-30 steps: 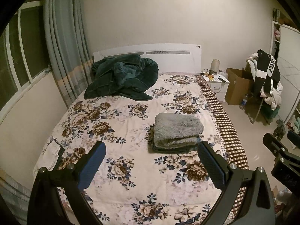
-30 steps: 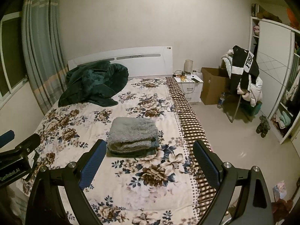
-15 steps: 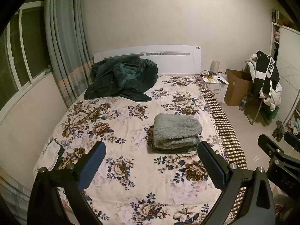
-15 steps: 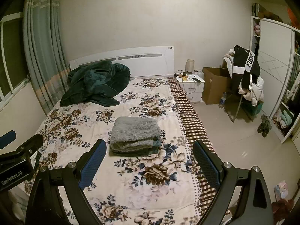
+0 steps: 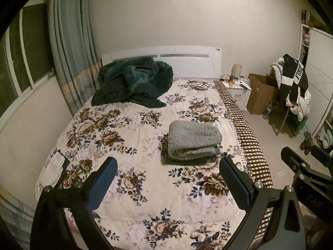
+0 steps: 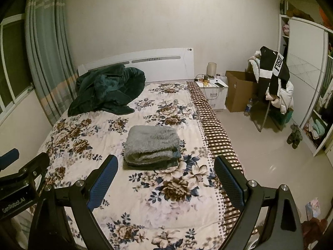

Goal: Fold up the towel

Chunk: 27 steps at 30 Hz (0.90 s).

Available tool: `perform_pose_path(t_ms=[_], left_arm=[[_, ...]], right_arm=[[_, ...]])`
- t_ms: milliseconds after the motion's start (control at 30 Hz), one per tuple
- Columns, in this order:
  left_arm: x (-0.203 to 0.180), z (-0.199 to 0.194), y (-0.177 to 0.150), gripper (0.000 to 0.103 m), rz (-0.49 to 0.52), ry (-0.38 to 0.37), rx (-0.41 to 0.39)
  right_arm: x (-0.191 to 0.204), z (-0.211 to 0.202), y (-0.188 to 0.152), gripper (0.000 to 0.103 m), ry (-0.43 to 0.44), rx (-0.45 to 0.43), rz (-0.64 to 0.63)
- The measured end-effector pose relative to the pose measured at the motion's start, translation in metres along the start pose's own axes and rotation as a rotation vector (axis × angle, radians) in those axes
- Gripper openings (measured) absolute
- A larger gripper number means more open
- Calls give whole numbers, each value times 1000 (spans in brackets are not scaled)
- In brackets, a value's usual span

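A grey fluffy towel [image 5: 192,139] [image 6: 153,144] lies folded into a thick rectangle on the flowered bed cover [image 5: 129,137], right of the bed's middle. A darker layer shows under its near edge. My left gripper [image 5: 167,179] hangs open above the foot of the bed, well short of the towel, nothing between its blue pads. My right gripper [image 6: 165,177] is open too, at about the same distance, and empty. Each gripper shows at the edge of the other's view: the right gripper body [image 5: 308,173] and the left gripper body [image 6: 18,179].
A crumpled dark green blanket [image 5: 133,83] is heaped by the white headboard [image 5: 187,59]. Folded white cloth [image 5: 51,170] rests at the bed's left edge. Right of the bed are a nightstand [image 6: 214,90], a cardboard box [image 6: 239,91], a clothes-draped chair [image 6: 272,83] and a wardrobe [image 6: 308,66].
Both views have drifted slightly; the towel sits a little higher and more central in the right wrist view. The towel itself has not moved, and both grippers stay open.
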<state>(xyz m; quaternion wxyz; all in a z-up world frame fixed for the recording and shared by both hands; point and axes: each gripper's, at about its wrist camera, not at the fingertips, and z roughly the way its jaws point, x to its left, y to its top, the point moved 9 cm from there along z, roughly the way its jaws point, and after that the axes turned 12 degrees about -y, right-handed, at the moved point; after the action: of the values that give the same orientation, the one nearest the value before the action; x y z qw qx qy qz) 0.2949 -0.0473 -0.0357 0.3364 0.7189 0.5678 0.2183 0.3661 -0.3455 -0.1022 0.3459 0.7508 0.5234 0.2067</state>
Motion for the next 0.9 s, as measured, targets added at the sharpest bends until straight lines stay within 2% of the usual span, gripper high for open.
perform_pose_path(t_ms=[900], left_arm=[[1,0,-6,100,-9,2,12]], right_arm=[[-6,3,-13,96,1,19,-1]])
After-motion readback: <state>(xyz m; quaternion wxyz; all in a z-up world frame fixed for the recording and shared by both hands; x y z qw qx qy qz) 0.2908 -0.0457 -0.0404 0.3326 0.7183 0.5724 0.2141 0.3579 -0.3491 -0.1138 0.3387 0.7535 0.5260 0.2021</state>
